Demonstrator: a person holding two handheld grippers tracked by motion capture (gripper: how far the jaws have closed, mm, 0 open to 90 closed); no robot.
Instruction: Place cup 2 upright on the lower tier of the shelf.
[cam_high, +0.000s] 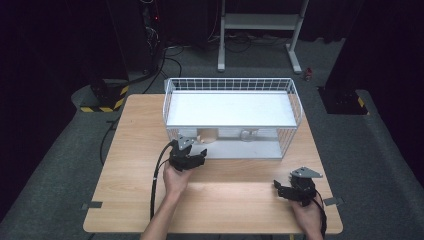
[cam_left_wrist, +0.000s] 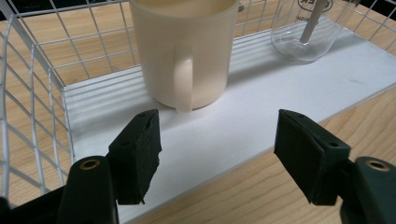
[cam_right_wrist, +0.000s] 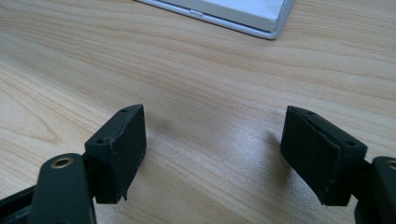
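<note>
The cream mug (cam_left_wrist: 184, 49) stands upright on the white lower shelf (cam_left_wrist: 261, 112) of the wire rack (cam_high: 295, 107), near its left end, handle turned toward the left tongs (cam_left_wrist: 217, 144). Those tongs hang just in front of the handle, jaws apart with nothing between them, not touching the mug. I'd say the risk is a nudge: if one jaw meets the handle off-centre, the mug could skid back or turn, and a pinch on the thin handle alone might let it swing. The upper shelf (cam_high: 230, 107) sits low over the mug, so lifting it out could knock the rim against it. A clear glass beaker (cam_left_wrist: 310, 30) with a stick in it stands just beside, close enough to be bumped. The right tongs (cam_right_wrist: 215, 154) rest open and empty over the bare bench (cam_right_wrist: 196, 84), well apart.
</note>
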